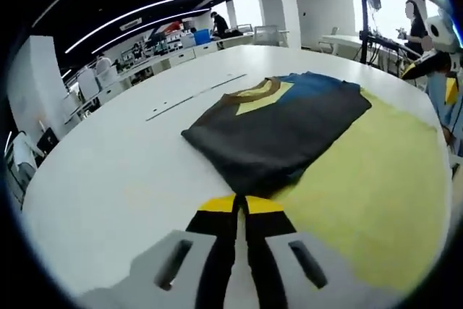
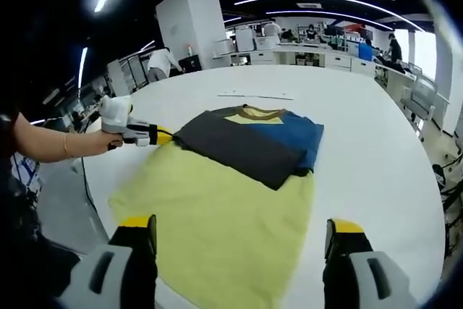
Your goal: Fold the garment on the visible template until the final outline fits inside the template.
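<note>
Between our right hand-held gripper (image 2: pixel 242 240) jaws, spread wide and empty, we see yellow template (image 2: pixel 217 215) stretching ahead on the white desk (image 2: pixel 376 128). Beyond it lies the garment (image 2: pixel 253 139), folded into a dark, blue-edged rectangle. Our left hand-held gripper (image 1: pixel 239 205), jaws clenched together on nothing, hovers just short of its near corner. Folding looks nearly done; one garment edge seems to overhang the template.
</note>
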{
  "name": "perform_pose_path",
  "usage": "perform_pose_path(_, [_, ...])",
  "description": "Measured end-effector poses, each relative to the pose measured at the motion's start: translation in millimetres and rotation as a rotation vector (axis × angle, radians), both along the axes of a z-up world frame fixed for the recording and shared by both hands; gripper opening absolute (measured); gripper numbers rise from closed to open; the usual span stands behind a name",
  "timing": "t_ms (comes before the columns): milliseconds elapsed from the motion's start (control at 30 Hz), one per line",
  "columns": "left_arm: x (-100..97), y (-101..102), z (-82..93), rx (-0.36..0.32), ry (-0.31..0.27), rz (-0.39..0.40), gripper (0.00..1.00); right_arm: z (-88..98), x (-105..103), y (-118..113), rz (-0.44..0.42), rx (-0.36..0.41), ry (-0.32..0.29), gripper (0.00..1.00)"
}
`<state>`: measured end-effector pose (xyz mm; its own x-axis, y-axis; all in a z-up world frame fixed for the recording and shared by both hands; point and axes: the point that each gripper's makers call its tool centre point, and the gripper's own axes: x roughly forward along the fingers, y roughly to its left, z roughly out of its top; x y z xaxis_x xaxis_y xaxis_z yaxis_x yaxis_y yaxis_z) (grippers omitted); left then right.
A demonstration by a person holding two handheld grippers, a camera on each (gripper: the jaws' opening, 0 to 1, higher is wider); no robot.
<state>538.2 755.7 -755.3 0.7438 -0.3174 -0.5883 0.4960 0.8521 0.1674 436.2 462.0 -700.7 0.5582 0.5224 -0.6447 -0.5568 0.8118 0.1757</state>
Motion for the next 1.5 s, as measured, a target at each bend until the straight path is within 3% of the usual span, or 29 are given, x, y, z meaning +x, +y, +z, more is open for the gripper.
perform_pose_path(200, [-4.0, 0.6, -2.6, 0.026, 0.002, -0.013, 0.00, -2.5, -1.8, 1.1, 0.003, 0.002, 0.009, 0.97])
perform_pose_path(400, [-6.5, 1.7, 1.2, -0.022, 0.009, 0.017, 0.00, -3.2, -2.1, 1.9, 0.011, -0.002, 0.010, 0.97])
perform_pose_path(533, [-12.9, -1.1, 10.0, -0.044, -0.003, 0.006, 0.20, -4.7, -5.0, 3.9, 0.051, -0.019, 0.011, 0.97])
perform_pose_path(733, [-33.2, -11.3, 27.5, -0.099, -0.007, -0.055, 0.41, -8.5, -13.8, 5.1, 0.148, -0.048, 0.025, 0.97])
perform_pose_path(900, [-55.6, -17.8, 35.9, -0.192, 0.038, -0.076, 0.59, -11.4, -22.9, 3.3, 0.183, -0.018, 0.050, 0.97])
perform_pose_path(1200, [-92.3, -24.3, 42.8, -0.203, 0.078, -0.158, 0.84, -20.7, -44.7, 2.2, 0.286, -0.011, 0.092, 0.96])
perform_pose_path(1500, [-130.3, -36.0, 29.8, -0.155, 0.156, -0.285, 0.85, -33.7, -62.1, -3.1, 0.401, -0.078, 0.094, 0.92])
